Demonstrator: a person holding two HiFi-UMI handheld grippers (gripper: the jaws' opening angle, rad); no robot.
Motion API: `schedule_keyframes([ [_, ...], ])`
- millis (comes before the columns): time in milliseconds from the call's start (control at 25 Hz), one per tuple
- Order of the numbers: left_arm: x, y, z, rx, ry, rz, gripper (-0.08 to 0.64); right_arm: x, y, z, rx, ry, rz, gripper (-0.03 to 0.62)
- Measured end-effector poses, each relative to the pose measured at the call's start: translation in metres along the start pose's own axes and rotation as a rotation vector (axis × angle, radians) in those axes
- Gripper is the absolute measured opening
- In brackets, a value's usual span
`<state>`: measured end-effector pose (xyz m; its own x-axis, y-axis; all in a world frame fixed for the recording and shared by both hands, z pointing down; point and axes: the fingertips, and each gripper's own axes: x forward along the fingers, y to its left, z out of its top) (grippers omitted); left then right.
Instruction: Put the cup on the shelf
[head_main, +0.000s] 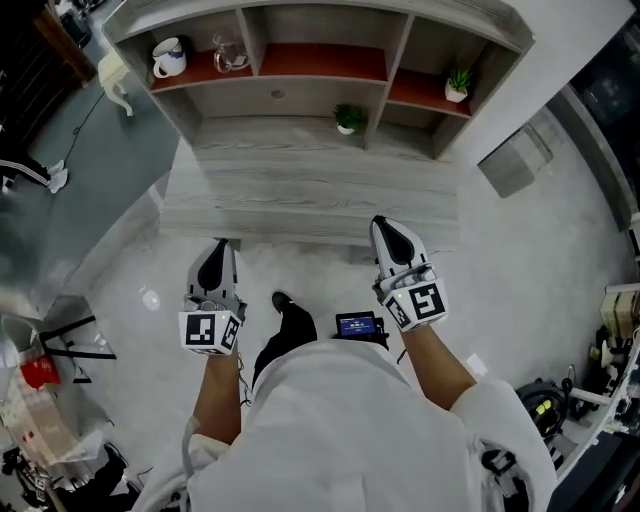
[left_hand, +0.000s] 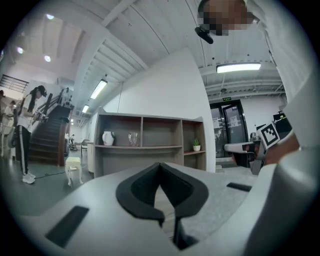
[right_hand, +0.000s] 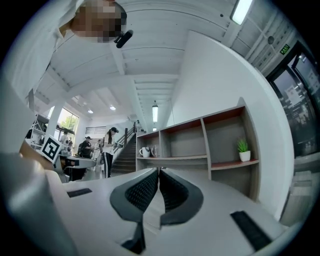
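Pale glossy floor (head_main: 520, 260) surrounds one grey wood-grain surface (head_main: 300, 185). Its shelf (head_main: 320, 64) holds one white cup (head_main: 169, 57) at upper left, beside one glass mug (head_main: 229, 53). Two potted plants (head_main: 348, 119) (head_main: 457, 84) stand right of them. Left hand-held gripper (head_main: 217, 245) and right hand-held gripper (head_main: 383, 224) are both closed and empty.

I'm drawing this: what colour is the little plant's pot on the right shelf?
White. The small round plant pot shows best in the right gripper view.
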<state>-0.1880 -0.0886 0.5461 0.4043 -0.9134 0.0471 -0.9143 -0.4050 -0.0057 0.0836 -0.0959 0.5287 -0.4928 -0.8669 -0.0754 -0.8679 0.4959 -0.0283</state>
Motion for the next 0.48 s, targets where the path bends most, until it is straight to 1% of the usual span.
schedule_keyframes([
  [120,-0.015,-0.032,0.004,0.022,-0.013,-0.005,0.008,-0.042,-0.012,-0.006,0.010,0.008,-0.027,0.035],
  [200,-0.026,-0.053,0.006,0.022,-0.016,-0.009,0.008,-0.066,-0.016,-0.005,0.017,0.006,-0.035,0.035],
  [360,-0.058,-0.086,0.013,0.036,-0.012,0.005,0.008,-0.103,-0.007,-0.003,0.028,0.014,-0.008,0.035],
  [480,-0.080,-0.100,0.015,0.046,-0.010,0.025,0.008,-0.119,0.000,0.002,0.034,-0.021,0.010,0.035],
])
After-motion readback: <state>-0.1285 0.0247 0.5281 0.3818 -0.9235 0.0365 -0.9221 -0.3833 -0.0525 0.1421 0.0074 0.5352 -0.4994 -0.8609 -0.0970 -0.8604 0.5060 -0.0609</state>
